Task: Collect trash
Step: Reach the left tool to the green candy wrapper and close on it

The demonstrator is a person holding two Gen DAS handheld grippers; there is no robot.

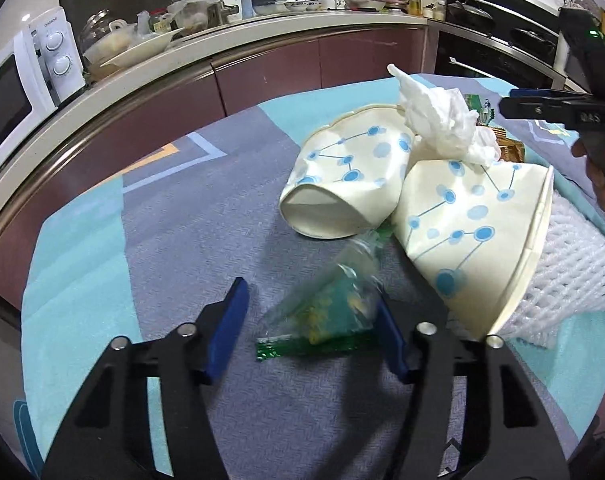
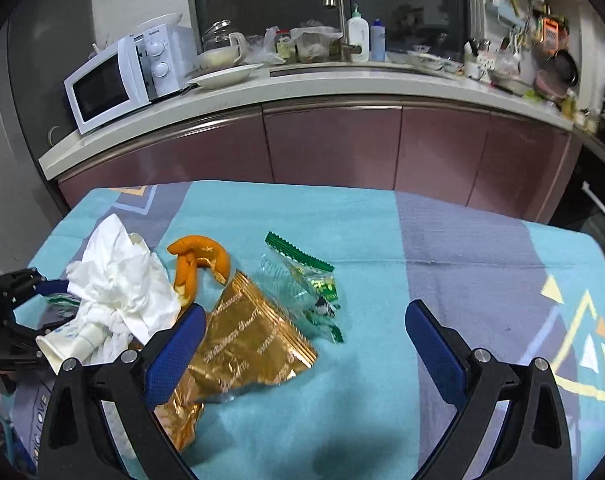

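In the left wrist view my left gripper (image 1: 312, 312) is open, its blue fingers on either side of a clear green-edged wrapper (image 1: 326, 312) lying on the cloth. Two crushed white paper cups with blue dots (image 1: 346, 176) (image 1: 478, 236) lie just beyond, with crumpled white tissue (image 1: 438, 120) on top and white foam netting (image 1: 570, 256) at the right. In the right wrist view my right gripper (image 2: 306, 316) is open above a gold foil wrapper (image 2: 246, 344). An orange peel (image 2: 198, 260) and another clear green wrapper (image 2: 306, 280) lie beyond it. The tissue (image 2: 118, 280) is to its left.
The table is covered by a teal and grey patterned cloth (image 2: 442, 248). Behind it runs a kitchen counter (image 2: 302, 84) with a white microwave (image 2: 114, 80), dishes, bottles and a tap. An oven (image 1: 498, 48) stands at the right. The right gripper also shows in the left wrist view (image 1: 542, 108).
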